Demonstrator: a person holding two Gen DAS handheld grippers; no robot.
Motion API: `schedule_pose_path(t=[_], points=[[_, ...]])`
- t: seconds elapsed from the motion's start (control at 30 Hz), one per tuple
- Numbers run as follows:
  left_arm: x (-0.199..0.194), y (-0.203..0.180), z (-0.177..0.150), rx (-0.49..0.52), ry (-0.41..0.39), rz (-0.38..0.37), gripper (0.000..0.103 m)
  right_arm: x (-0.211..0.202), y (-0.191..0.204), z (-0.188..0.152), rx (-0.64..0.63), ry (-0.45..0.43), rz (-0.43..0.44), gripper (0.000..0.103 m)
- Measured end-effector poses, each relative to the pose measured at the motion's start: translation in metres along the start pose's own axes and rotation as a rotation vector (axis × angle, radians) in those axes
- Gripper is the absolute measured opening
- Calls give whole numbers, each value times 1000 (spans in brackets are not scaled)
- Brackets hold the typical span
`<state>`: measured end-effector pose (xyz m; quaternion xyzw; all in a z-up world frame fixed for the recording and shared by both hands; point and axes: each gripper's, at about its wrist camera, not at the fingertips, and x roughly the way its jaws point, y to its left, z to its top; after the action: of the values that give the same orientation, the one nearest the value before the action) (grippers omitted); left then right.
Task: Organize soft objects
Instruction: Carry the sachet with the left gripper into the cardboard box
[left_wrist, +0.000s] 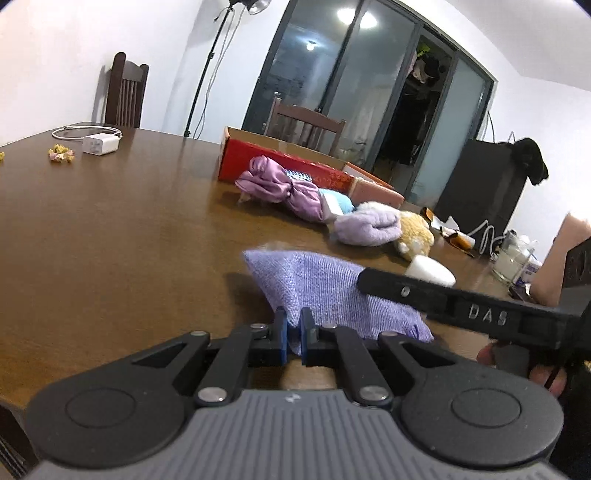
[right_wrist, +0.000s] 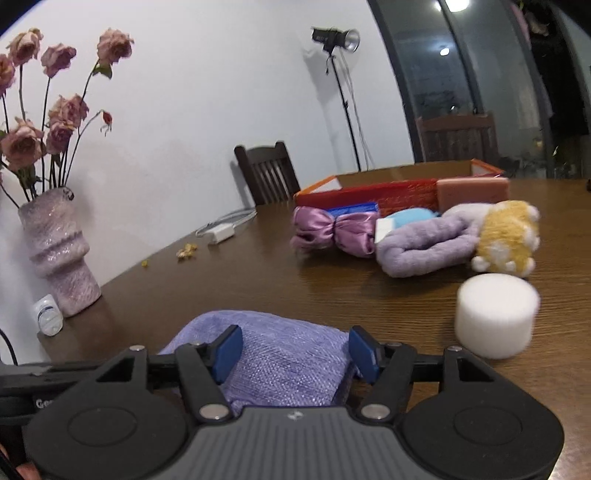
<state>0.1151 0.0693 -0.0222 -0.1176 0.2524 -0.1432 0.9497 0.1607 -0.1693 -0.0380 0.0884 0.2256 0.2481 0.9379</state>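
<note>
A purple knitted cloth (left_wrist: 325, 288) lies on the brown table (left_wrist: 110, 240) close in front of me. My left gripper (left_wrist: 293, 334) is shut on its near edge. My right gripper (right_wrist: 295, 352) is open, its blue pads (right_wrist: 229, 350) standing either side of the same cloth (right_wrist: 280, 380) without pressing it. Beyond lie a satin purple bow (right_wrist: 332, 230), a rolled lilac towel (right_wrist: 428, 243), a yellow plush toy (right_wrist: 506, 236), a light blue soft piece (right_wrist: 413, 216) and a white foam cylinder (right_wrist: 495, 314). Behind them stands an open red box (right_wrist: 388, 192).
A pink vase of dried roses (right_wrist: 59, 254) stands at the table's left edge. A white charger with cable (left_wrist: 98, 144) and small yellow scraps (left_wrist: 61, 154) lie far back. A glass jar (left_wrist: 513, 258) sits at the right. Chairs (left_wrist: 125, 92) surround the table.
</note>
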Motion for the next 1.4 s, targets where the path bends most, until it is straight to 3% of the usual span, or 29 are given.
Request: schedule_pose_path(t=[0.17,0.23,0.27,0.3,0.4,0.47,0.63,0.87,1.07,1.23,1.4], points=[[-5,-6,-3,39,-45,31,13,3,-8,-6,9,23,-13,60],[-3,-6,-3,29,-54,30,28,6,-5,-9,-11,47,-10,47],[-1,-5,-4,23,-50,36,28,6,-2,-11,-42,43,-27,42],[2,-3,-4,17,-46,45,28,6,2,-13,-77,39,-51,31],[5,-1,-2,15,-49,40,21,4,-1,-15,-62,28,-44,22],[5,-3,0,24,-60,45,12,3,-5,-14,-46,28,-43,8],[7,-13,18,27,-88,28,6,-1,-8,1,-66,-12,-29,4],[24,-31,71,50,-166,-28,6,-3,-20,53,-117,-98,-14,3],[66,-36,150,25,-194,-80,6,21,-45,122,-135,-107,-27,3],[125,-23,221,-46,-175,-102,6,72,-74,199,-119,-71,-15,3],[200,4,275,-96,-144,-77,6,158,-104,265,-99,14,-4,3]])
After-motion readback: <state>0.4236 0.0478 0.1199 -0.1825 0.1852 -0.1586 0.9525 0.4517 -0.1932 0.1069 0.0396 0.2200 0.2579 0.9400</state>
